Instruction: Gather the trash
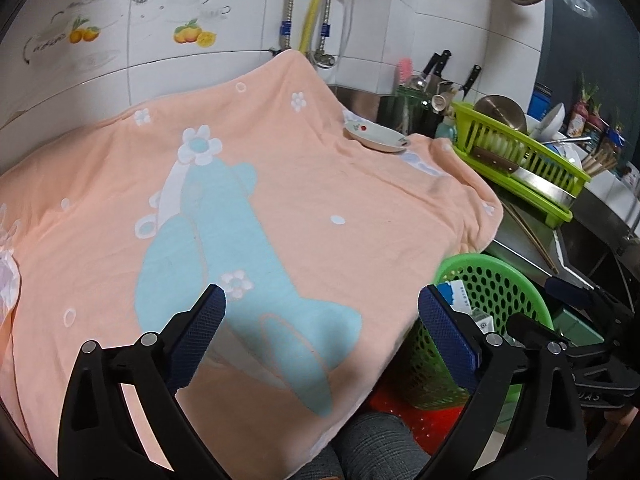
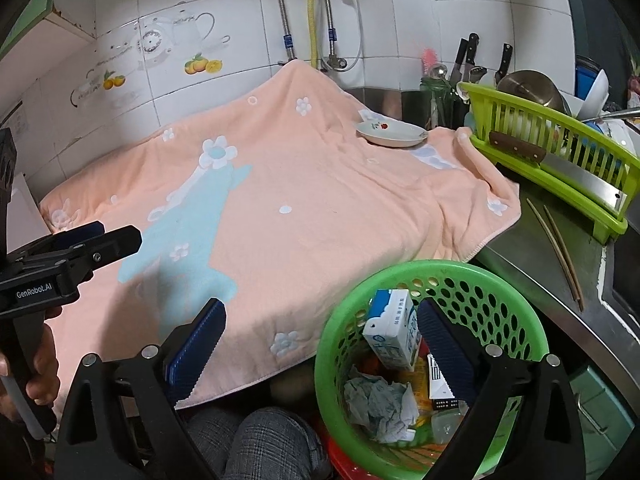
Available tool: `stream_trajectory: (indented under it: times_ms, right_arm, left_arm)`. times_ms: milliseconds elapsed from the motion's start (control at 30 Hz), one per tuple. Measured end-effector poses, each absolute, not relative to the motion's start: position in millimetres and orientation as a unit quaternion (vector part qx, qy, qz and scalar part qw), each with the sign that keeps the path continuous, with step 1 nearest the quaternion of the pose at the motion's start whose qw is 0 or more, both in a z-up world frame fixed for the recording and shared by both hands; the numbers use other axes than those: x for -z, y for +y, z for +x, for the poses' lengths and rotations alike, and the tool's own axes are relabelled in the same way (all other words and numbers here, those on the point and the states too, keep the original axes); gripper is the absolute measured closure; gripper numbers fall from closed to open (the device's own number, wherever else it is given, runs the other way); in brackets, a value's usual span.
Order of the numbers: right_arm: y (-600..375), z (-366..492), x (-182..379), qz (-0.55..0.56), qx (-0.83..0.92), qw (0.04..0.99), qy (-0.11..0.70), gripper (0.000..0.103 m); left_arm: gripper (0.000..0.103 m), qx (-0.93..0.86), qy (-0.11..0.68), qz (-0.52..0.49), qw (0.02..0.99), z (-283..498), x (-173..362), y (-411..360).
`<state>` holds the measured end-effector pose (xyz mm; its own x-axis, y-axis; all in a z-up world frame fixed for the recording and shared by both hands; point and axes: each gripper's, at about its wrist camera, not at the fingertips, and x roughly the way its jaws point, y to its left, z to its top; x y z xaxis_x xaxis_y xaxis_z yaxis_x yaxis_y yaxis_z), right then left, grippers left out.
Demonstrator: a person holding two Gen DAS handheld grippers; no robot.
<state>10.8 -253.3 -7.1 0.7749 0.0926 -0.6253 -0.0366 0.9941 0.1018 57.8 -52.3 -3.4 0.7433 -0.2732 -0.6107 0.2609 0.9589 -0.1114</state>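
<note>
Sitting at the front edge of the desk is a round green basket full of holes. The trash is inside it: a white and blue carton leans against the far wall, a crumpled paper lies at the bottom, and a yellow wrapper and a small white pack lie beside them.

A peach towel with a blue animal and white flowers covers most of the desk. A small white dish with a red flower sits near the towel's far right corner. A bright green dish rack stands at the right edge of the desk, with a knife lying along it, and two thin sticks lie on the bare metal beside it.

The left claw hangs over the towel's front edge. It is open very wide and holds nothing. The right claw is open wide too and holds nothing. One finger is over the towel and the other is over the basket.

A hand grips the left claw's handle. Grey checked trousers show below the desk.
</note>
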Motion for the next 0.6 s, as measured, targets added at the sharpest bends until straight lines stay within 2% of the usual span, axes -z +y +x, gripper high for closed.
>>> stream_trajectory:
  times_ms: [600]
  right_arm:
    - [-236.3, 14.4, 7.4, 0.029, -0.035, 0.942, 0.333, 0.009]
  left_arm:
    - [0.005, 0.117, 0.324, -0.012, 0.939, 53.2, 8.0, -39.9]
